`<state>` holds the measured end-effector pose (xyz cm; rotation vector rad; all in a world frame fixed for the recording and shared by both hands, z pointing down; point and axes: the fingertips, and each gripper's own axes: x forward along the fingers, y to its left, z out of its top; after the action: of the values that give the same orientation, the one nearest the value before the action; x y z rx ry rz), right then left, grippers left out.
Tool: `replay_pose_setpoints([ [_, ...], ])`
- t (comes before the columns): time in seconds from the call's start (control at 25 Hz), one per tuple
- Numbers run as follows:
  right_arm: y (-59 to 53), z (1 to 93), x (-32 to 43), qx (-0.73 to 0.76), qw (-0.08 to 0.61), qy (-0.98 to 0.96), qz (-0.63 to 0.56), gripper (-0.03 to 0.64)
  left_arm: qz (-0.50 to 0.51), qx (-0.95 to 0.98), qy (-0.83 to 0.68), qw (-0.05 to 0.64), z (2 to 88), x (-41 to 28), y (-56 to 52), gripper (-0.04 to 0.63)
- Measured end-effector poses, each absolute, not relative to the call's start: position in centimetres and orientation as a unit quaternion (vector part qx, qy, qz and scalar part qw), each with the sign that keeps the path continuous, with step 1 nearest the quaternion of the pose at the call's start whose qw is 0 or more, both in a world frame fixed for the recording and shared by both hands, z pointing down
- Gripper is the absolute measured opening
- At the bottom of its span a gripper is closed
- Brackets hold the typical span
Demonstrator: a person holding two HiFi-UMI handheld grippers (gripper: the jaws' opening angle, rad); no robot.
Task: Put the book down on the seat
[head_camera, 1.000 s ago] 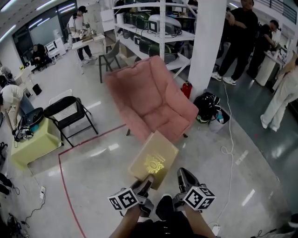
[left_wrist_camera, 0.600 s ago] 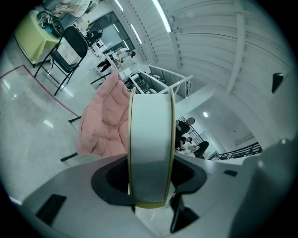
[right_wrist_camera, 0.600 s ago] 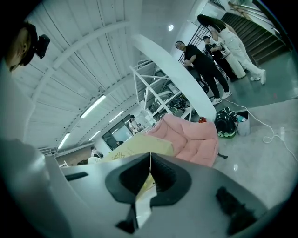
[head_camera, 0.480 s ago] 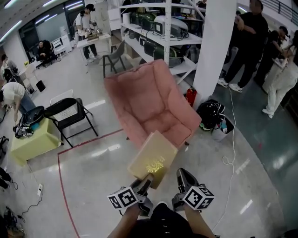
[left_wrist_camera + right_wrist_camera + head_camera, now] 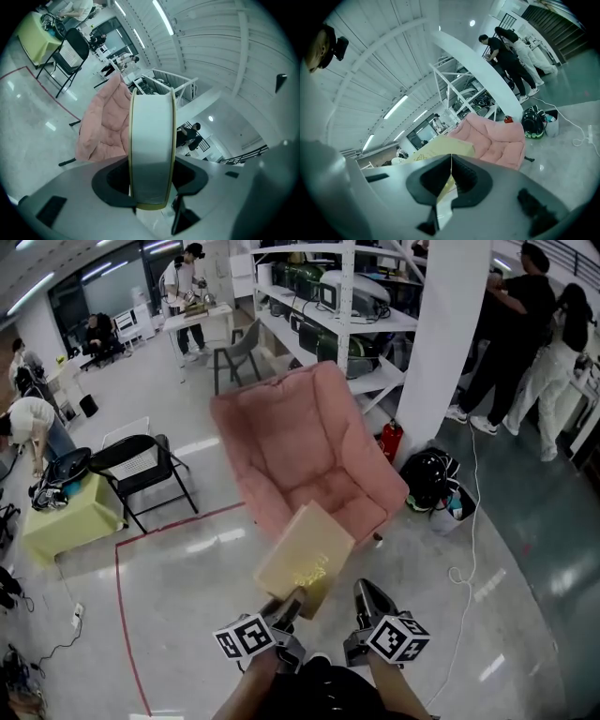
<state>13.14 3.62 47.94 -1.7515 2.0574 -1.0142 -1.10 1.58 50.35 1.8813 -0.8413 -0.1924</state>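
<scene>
A thick tan book [image 5: 305,557] with a gold emblem on its cover hangs in the air in front of the pink armchair [image 5: 309,456], its far edge near the front of the seat cushion [image 5: 349,501]. My left gripper [image 5: 292,603] is shut on the book's near edge; in the left gripper view the white page edge [image 5: 152,145] stands upright between the jaws, with the armchair [image 5: 104,126] behind it. My right gripper [image 5: 364,592] hovers just right of the book, shut and empty, its jaws meeting in a thin line [image 5: 451,179]. That view also shows the book [image 5: 437,151] and the armchair [image 5: 497,139].
A black folding chair [image 5: 141,465] and a low yellow-green table [image 5: 67,519] stand to the left. A white pillar [image 5: 455,324], a black backpack [image 5: 427,474] and a white cable [image 5: 467,549] lie right of the armchair. Red floor tape [image 5: 122,587] runs nearby. People [image 5: 511,324] stand at the back right.
The view has drifted a little toward the armchair and the people at the back right have shifted. The book and both grippers keep the same hold and spacing.
</scene>
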Motion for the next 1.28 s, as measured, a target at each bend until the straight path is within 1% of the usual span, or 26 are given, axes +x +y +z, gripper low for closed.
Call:
replay_pose_setpoints([
  [0.4,2.2,48.9,14.0,-0.599,0.133,0.7,-0.367,0.012,-0.063,0.773,-0.371,0.51,51.1,-0.5,0.7,0.232],
  [0.72,-1.3,49.0,15.1,-0.596,0.14,0.698,-0.371,0.012,-0.069,0.78,-0.366,0.502,50.4,0.7,-3.0,0.232],
  [0.96,-5.8,49.5,15.7,-0.59,0.128,0.701,-0.379,0.012,-0.064,0.777,-0.363,0.51,50.9,2.2,-7.0,0.232],
  [1.28,-13.2,49.2,17.9,-0.599,0.119,0.696,-0.378,0.013,-0.057,0.777,-0.357,0.515,51.2,4.1,-15.0,0.232],
])
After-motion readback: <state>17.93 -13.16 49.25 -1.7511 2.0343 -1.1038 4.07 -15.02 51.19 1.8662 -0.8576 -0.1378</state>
